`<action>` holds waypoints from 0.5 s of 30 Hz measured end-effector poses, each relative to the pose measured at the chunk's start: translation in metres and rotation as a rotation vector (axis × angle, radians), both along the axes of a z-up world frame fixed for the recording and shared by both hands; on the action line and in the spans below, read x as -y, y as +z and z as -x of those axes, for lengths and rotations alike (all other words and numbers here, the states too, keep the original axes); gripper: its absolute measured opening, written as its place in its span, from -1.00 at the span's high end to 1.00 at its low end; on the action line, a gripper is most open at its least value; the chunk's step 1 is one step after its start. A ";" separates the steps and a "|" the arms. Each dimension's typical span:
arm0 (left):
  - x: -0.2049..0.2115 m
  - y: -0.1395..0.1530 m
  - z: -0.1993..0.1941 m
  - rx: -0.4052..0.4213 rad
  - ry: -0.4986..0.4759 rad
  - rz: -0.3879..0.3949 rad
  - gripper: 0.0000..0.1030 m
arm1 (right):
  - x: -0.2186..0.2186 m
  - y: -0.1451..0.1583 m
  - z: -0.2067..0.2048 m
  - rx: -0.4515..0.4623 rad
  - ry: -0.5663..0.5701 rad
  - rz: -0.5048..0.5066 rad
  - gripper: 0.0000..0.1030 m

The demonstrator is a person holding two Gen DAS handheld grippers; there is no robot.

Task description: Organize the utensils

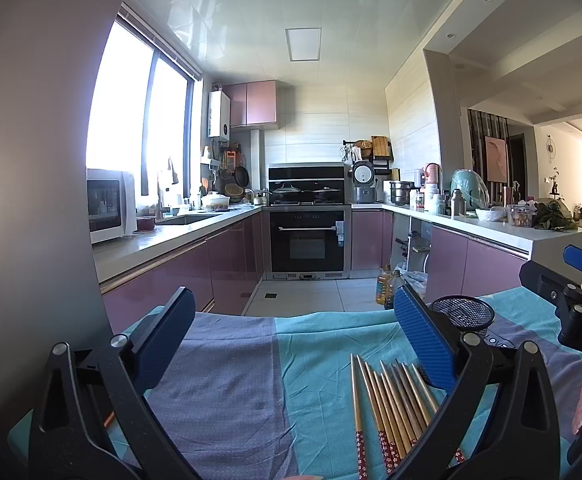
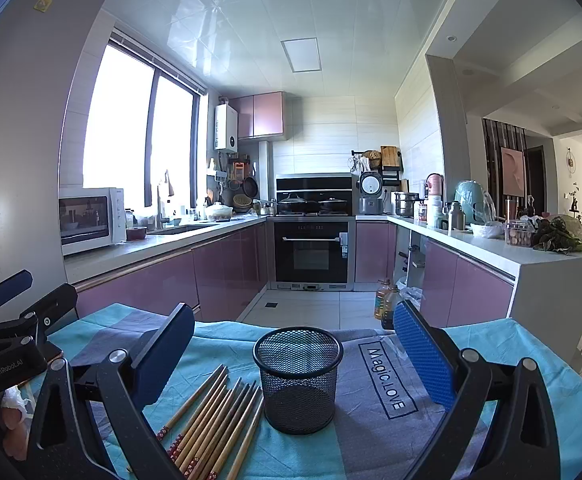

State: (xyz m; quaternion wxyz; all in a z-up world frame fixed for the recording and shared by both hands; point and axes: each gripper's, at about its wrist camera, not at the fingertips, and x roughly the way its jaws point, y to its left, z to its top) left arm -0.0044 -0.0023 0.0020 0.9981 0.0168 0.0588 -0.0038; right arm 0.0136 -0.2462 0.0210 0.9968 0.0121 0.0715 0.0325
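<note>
At lower centre, chopsticks (image 2: pixel 215 420) lie loose beside an empty cup (image 2: pixel 297 378). Both grippers, left (image 1: pixel 291 344) and right (image 2: pixel 293 356), gape wide, holding nothing. Best pinch one pair mid-shaft.

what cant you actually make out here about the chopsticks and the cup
- Chopsticks, left wrist view: decorated ends cut off by the bottom edge and covered by the left gripper frame, so no full count.
- Chopsticks, right wrist view: near ends run behind the right gripper.
- Mesh cup, left wrist view: body hidden behind a finger.
</note>
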 end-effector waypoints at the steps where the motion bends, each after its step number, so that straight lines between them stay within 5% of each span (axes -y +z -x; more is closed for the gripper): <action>1: 0.000 0.000 0.000 -0.001 0.001 -0.001 -0.90 | 0.002 0.000 0.001 0.000 0.000 0.000 -0.87; 15: 0.001 0.000 0.001 0.000 0.001 -0.002 -0.90 | 0.002 -0.002 0.001 -0.001 0.003 -0.003 -0.87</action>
